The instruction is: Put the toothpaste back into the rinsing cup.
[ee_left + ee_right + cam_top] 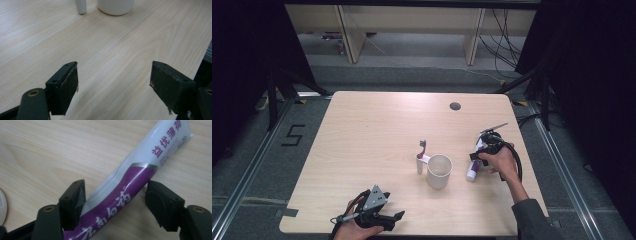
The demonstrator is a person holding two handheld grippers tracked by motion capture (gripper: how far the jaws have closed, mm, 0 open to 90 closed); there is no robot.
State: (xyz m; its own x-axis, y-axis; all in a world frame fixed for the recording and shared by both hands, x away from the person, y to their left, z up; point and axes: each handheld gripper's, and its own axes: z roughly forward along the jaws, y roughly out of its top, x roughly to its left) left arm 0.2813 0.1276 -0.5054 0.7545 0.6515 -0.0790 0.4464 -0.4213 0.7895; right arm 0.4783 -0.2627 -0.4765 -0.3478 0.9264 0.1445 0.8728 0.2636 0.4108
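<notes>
Purple and white, the toothpaste tube [135,177] is what we take for the thing being handled; it lies flat on the pale wooden table [372,130], toward its 3 o'clock edge, printed with Chinese characters. In the right gripper view the tube runs slantwise between our right gripper [115,202]'s two black jaws, which stand apart on either side of it: the left one touches or nearly touches the tube's edge, the right one sits just beside it, and we cannot call that a firm clamp. From the high view, our right hand [501,161] holds that gripper over the tube's upper half, cable looping behind. At 9 o'clock from the tube stands a white mug [439,171], and just beyond it, touching or nearly so, a small white holder [420,164] with a toothbrush [422,148] upright in it. Our left gripper [382,216] rests at the table's 6 o'clock edge, well apart from all this, its jaws spread wide over bare wood. A round cable hole [455,106] sits near 12 o'clock.
</notes>
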